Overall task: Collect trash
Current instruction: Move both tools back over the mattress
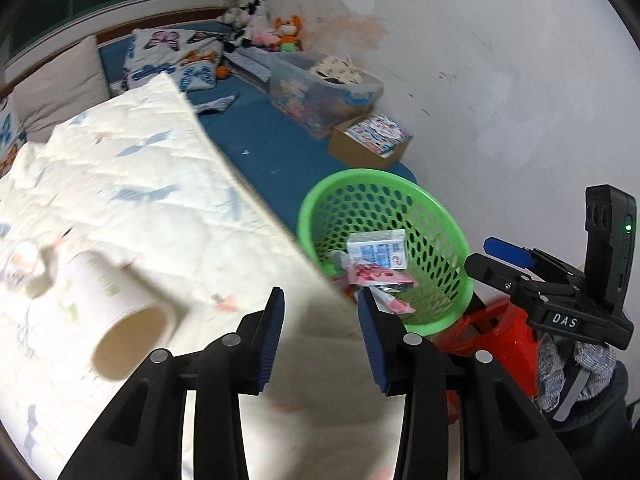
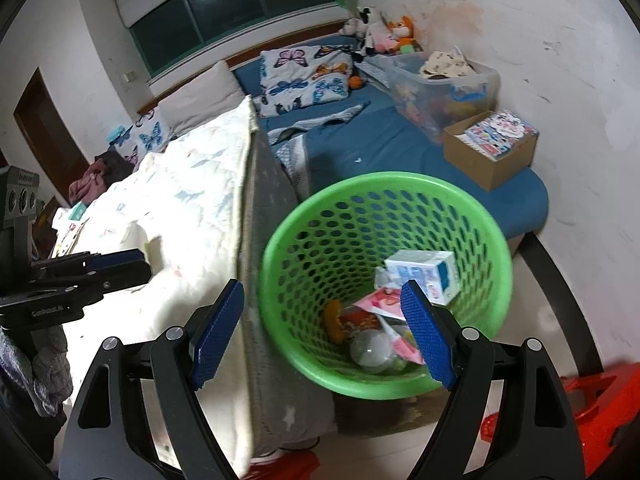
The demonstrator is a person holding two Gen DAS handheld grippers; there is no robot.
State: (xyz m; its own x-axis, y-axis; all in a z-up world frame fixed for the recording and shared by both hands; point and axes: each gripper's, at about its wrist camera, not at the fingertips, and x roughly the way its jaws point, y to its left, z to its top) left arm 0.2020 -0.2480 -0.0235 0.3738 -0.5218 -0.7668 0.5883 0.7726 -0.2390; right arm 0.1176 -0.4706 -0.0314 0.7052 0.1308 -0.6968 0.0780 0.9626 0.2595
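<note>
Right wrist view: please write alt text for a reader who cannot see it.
The open right gripper hangs empty above a green perforated basket holding a white and blue carton, pink wrappers and other trash. A cream quilt on the bed lies to the left, a red stool lower right.

Right gripper [image 2: 322, 330] hangs agape over green basket [image 2: 280, 240] holding trash.
</note>
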